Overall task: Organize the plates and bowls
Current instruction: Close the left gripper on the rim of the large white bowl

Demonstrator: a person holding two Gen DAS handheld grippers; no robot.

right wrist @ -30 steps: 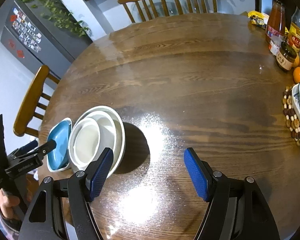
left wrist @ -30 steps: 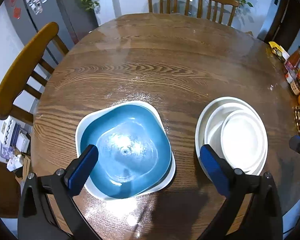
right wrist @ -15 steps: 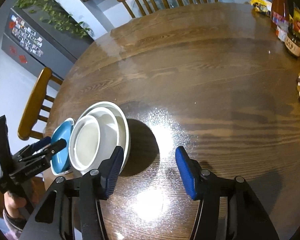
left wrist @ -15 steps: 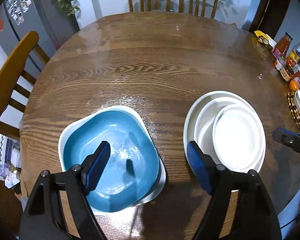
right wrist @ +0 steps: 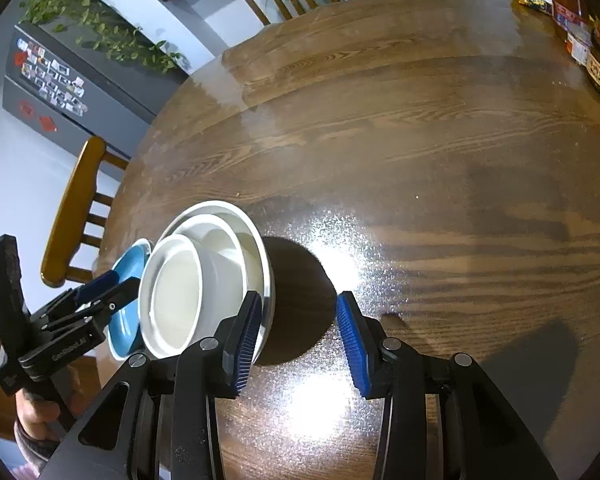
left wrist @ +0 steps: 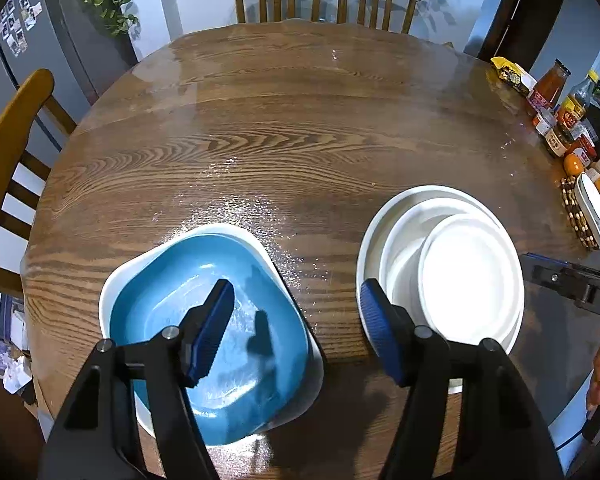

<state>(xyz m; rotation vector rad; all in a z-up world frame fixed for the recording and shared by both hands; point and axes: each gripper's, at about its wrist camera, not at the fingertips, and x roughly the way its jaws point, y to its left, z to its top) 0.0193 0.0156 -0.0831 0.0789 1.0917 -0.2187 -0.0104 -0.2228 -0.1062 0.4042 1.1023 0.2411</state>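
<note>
Standing beside the round wooden surface (left wrist: 300, 128), I see 2 groups of dishes near its close edge: a blue square bowl (left wrist: 204, 344) nested in a white one, and just to its right a stack of white round bowls (left wrist: 444, 272). The left hand-held gripper (left wrist: 296, 332) hangs over the gap between them, angled steeply down; its left finger is over the inside of the blue square bowl and its right finger over the stack's left rim. Its jaws are closing, yet nothing is pinched between them, only bare wood and the blue bowl's right edge below. The right hand-held gripper (right wrist: 296, 340) is on the far side of the stack, its left finger just beside the stack's right rim (right wrist: 268, 280) and its right finger over bare wood; its jaws are closing too, empty. I judge each hand nearest its own dish: left to blue bowl, right to white stack.
</note>
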